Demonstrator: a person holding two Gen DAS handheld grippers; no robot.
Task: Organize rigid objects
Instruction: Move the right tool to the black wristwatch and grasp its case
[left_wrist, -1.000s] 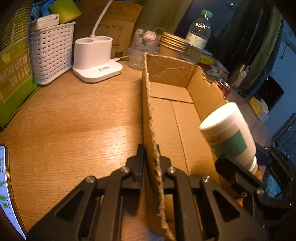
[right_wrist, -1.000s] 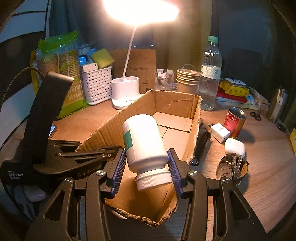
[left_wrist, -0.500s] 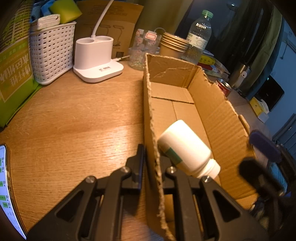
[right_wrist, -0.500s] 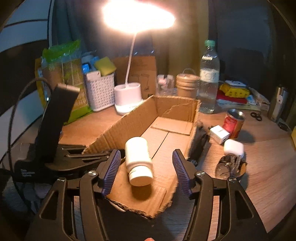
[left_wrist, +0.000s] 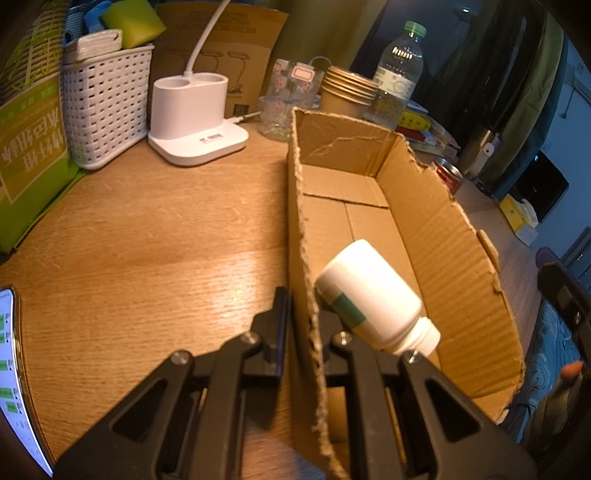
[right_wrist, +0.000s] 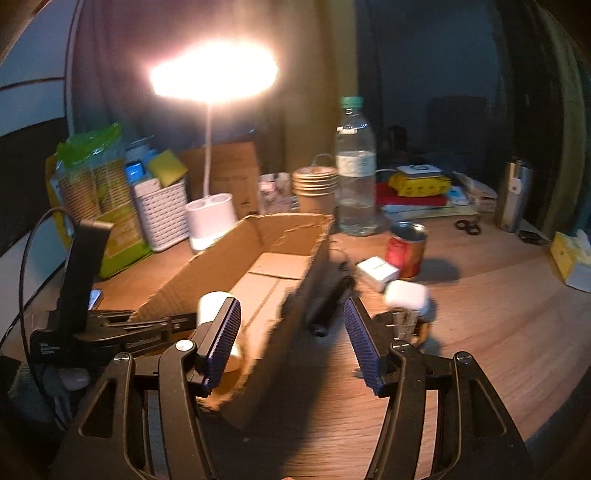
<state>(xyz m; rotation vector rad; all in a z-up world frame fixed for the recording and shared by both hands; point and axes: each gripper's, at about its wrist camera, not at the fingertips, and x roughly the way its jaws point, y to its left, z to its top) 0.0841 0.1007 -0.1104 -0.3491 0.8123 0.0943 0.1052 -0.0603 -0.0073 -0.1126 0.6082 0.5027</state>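
A torn, open-topped cardboard box (left_wrist: 424, 229) stands on the wooden desk. My left gripper (left_wrist: 303, 325) is shut on the box's left wall near its front end, one finger on each side. A white pill bottle (left_wrist: 369, 295) with a green label lies on its side inside the box, cap toward me. In the right wrist view the bottle (right_wrist: 212, 304) peeks out behind my left fingertip. My right gripper (right_wrist: 291, 343) stands open just outside the near right corner of the box (right_wrist: 229, 266), with nothing between its blue pads.
Right of the box lie a black stick-like object (right_wrist: 332, 306), a white charger (right_wrist: 376, 273), a red can (right_wrist: 406, 251) and a white case (right_wrist: 406, 295). A water bottle (right_wrist: 356, 184), paper cups (right_wrist: 316, 184), lamp base (left_wrist: 195, 122) and white basket (left_wrist: 107, 107) line the back.
My right gripper opened and let the white bottle drop into the box, then drew back and to the right. The left gripper has stayed clamped on the box wall.
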